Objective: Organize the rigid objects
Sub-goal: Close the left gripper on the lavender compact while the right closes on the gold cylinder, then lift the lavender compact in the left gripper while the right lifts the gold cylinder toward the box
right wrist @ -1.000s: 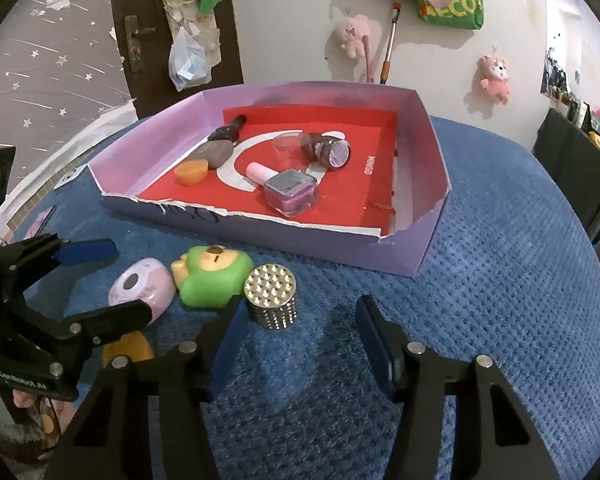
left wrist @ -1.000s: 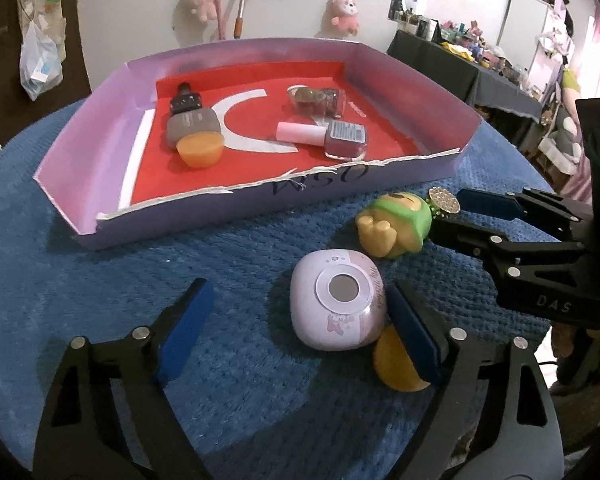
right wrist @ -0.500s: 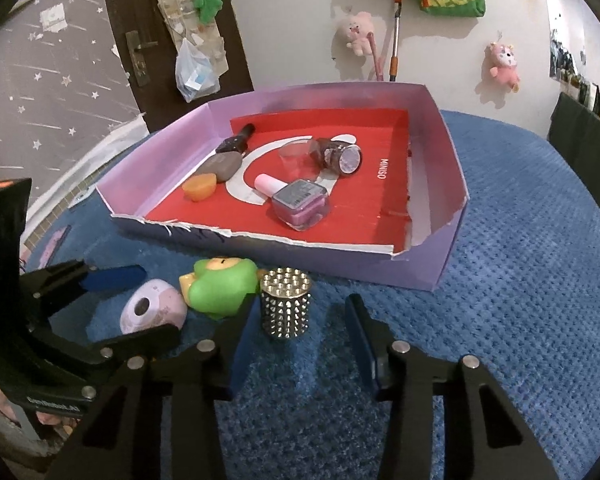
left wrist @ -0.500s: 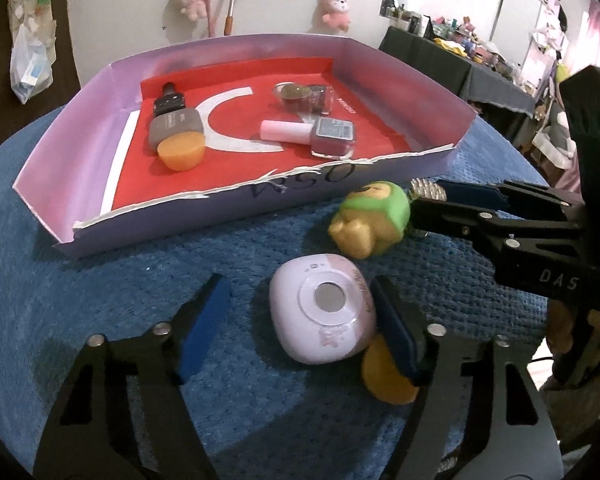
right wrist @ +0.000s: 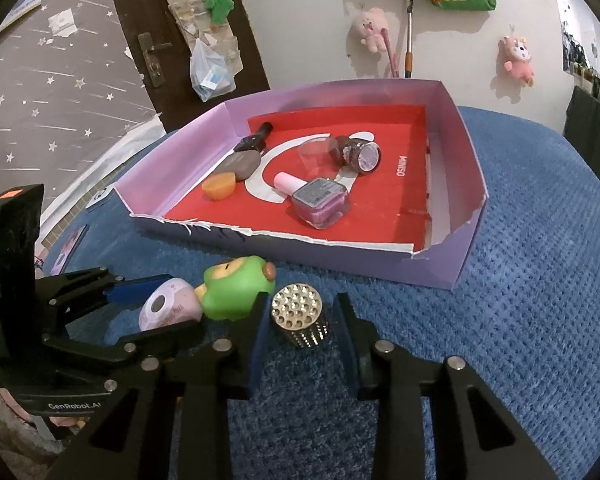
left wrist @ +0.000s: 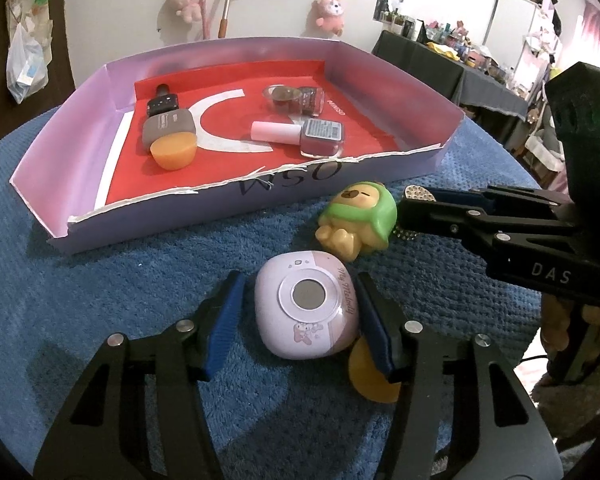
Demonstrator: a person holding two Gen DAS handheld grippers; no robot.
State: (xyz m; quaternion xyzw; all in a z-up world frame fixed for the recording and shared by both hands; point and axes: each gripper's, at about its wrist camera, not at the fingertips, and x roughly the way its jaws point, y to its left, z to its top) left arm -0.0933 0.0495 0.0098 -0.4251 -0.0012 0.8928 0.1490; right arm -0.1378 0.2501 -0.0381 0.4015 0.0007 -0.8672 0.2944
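**Desk:** What are the two claws doing on the blue-carpeted worktop (left wrist: 100, 300)?

**Photographer:** The left claw (left wrist: 300, 320) is closing around a pale pink rounded case (left wrist: 306, 310) printed with a cartoon rabbit; its blue pads flank the case, the right one touching, a thin gap on the left. The right claw (right wrist: 302, 332) is pinched on a studded gold cylinder (right wrist: 300, 320), a pad tight on each side.

**Desk:** And the rest?

**Photographer:** A green-hooded bear figurine (left wrist: 358, 220) lies between case and cylinder, touching the case in the right wrist view. An orange rounded piece (left wrist: 364, 376) peeks out behind the left claw's right finger. Beyond them sits the lilac cardboard tray (left wrist: 60, 152) with a red liner (front wall torn), holding a pink-capped nail polish bottle (left wrist: 304, 138), a grey bottle with a black cap (left wrist: 168, 124), an orange cup (left wrist: 174, 152) and a small glitter jar (left wrist: 300, 98).
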